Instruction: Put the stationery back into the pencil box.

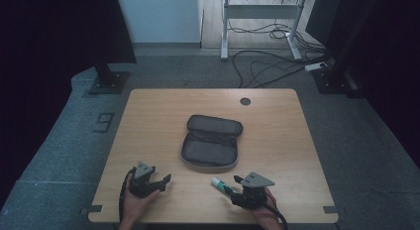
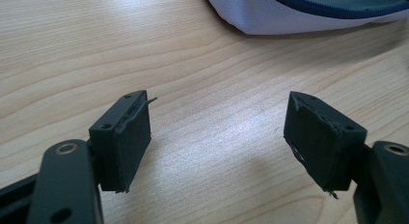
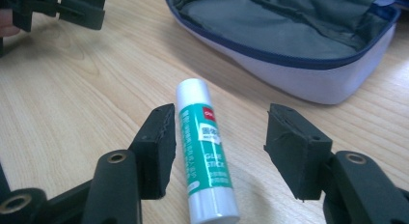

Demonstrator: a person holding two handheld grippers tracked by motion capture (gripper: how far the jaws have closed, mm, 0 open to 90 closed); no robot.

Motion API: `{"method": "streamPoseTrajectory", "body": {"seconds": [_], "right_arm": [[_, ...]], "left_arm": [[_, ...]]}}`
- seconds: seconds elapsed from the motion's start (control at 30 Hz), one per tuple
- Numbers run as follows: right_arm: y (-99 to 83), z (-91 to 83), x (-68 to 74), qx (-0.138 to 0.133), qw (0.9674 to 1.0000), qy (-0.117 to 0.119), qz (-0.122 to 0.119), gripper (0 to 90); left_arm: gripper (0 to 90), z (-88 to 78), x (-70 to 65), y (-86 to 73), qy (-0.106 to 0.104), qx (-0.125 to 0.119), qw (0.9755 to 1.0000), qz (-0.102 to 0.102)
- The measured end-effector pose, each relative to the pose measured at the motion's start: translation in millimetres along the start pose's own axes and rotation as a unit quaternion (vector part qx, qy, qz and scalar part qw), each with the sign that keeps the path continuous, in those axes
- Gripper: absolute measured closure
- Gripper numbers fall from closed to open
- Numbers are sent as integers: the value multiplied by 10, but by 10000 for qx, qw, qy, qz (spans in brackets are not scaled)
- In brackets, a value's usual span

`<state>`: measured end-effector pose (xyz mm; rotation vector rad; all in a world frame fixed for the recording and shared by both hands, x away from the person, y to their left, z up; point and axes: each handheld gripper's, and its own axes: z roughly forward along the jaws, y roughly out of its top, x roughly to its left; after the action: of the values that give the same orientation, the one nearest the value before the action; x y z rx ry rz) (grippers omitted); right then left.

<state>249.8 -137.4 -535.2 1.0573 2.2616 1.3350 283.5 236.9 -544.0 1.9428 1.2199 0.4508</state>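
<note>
A glue stick [image 3: 205, 147] with a white body and green label lies flat on the wooden table [image 1: 277, 136] near its front edge. My right gripper [image 3: 222, 132] is low over it with its jaws on either side. The left pad [image 3: 156, 147] is right against the stick, while the right pad [image 3: 294, 151] stands clear of it. In the high view the glue stick [image 1: 220, 184] pokes out from the right gripper [image 1: 230, 188] toward the left. My left gripper [image 1: 165, 183] rests open at the front left with nothing between its pads [image 2: 125, 142].
An open pencil case [image 1: 210, 143] with a grey lining, blue zip and pale outer wall lies at the table's middle, just beyond both grippers. A round cable hole [image 1: 245, 101] sits near the far edge. Cables and a desk frame [image 1: 260, 22] stand on the floor behind.
</note>
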Motion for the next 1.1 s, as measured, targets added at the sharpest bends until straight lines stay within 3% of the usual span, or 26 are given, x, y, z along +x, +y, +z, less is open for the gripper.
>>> {"method": "streamPoseTrajectory", "body": {"seconds": [0.43,0.9,1.1], "right_arm": [[-66,118,41,270,9996,-18,-110,473],[-95,195,48,597,9977,24,-312,575],[-95,205,60,659,9969,-108,-415,639]], "left_arm": [[253,7,18,-1,-19,55,10000,-45],[253,18,-32,4,55,139,9998,134],[253,26,-54,6,91,173,9996,218]]}}
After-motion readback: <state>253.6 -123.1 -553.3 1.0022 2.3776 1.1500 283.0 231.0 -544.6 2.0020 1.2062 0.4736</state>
